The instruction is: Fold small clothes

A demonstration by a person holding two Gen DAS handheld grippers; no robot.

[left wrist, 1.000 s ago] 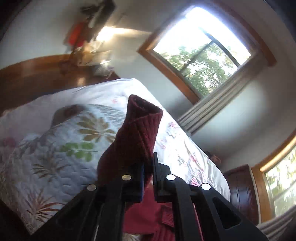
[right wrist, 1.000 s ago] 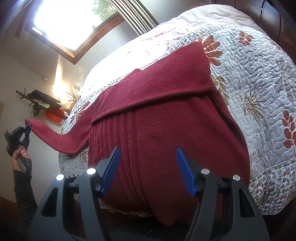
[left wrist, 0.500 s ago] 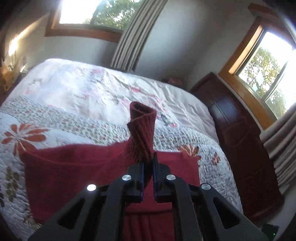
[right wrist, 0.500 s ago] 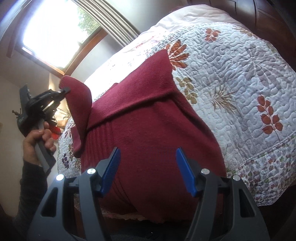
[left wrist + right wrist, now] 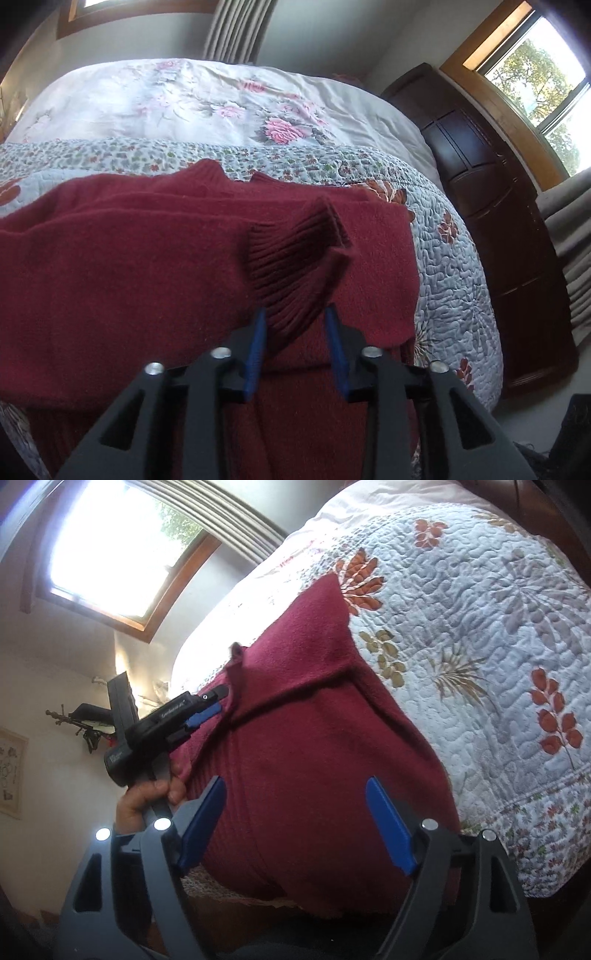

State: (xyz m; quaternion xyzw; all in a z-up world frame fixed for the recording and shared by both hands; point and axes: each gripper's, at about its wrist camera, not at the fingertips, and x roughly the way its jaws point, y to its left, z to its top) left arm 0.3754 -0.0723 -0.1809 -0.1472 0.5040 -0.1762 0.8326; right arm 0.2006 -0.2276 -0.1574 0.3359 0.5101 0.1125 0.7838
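Your left gripper is partly open, and the ribbed cuff of the red sweater lies loose between its fingers. Your right gripper is wide open and empty, with the sweater just ahead on the quilt.

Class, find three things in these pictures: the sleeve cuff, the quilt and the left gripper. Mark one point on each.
sleeve cuff (image 5: 295, 258), left wrist view, on its ribbed knit.
quilt (image 5: 461, 627), right wrist view, on bare stitched fabric right of the sweater.
left gripper (image 5: 294, 332), left wrist view, midway between its blue fingertips.
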